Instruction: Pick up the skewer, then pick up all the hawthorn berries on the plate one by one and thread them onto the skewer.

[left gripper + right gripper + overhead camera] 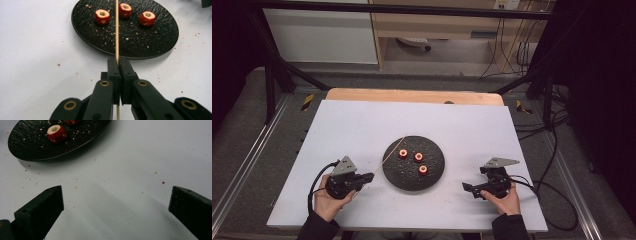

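Note:
A round black plate point(436, 170) lies mid-table with three red hollowed fruit pieces point(418, 157) on it. My left gripper point(368, 177) sits just left of the plate, shut on a thin wooden skewer point(388, 157) that slants up over the plate's left rim. In the left gripper view the skewer point(117, 30) runs straight from the closed jaws across the plate point(160, 42), between two fruit pieces point(102, 16). My right gripper point(467, 188) rests right of the plate, open and empty. In the right gripper view its jaws stand wide apart over bare table, with a fruit piece point(56, 133) on the plate point(30, 147).
White table cover point(362, 125) with crumbs scattered around the plate. A wooden table edge point(412, 95) shows at the back. Black cables point(552, 200) trail off the right side. Metal frame legs stand at both back corners.

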A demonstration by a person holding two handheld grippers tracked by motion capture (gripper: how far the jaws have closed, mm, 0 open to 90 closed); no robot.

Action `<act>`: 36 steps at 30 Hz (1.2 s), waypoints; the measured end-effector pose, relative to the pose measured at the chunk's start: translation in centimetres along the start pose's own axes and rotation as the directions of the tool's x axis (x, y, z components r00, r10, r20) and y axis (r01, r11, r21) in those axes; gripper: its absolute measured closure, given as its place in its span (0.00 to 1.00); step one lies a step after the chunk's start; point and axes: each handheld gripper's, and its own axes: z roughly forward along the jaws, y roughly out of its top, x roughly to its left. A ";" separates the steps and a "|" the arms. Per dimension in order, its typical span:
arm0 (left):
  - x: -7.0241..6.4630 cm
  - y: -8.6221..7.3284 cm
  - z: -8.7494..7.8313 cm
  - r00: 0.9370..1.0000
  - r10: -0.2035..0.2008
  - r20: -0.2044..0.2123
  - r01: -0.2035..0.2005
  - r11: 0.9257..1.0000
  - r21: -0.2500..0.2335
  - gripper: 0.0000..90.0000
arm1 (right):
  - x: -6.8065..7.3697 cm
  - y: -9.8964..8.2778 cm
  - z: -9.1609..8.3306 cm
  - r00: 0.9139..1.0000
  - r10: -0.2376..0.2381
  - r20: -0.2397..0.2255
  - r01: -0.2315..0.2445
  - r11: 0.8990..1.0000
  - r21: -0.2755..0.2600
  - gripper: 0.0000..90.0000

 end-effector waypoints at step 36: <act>0.5 -2.6 -0.7 0.999 0.026 0.036 -0.026 1.000 -0.014 0.98 | 6.3 8.3 4.2 0.995 -0.096 -0.014 0.096 0.991 0.094 0.02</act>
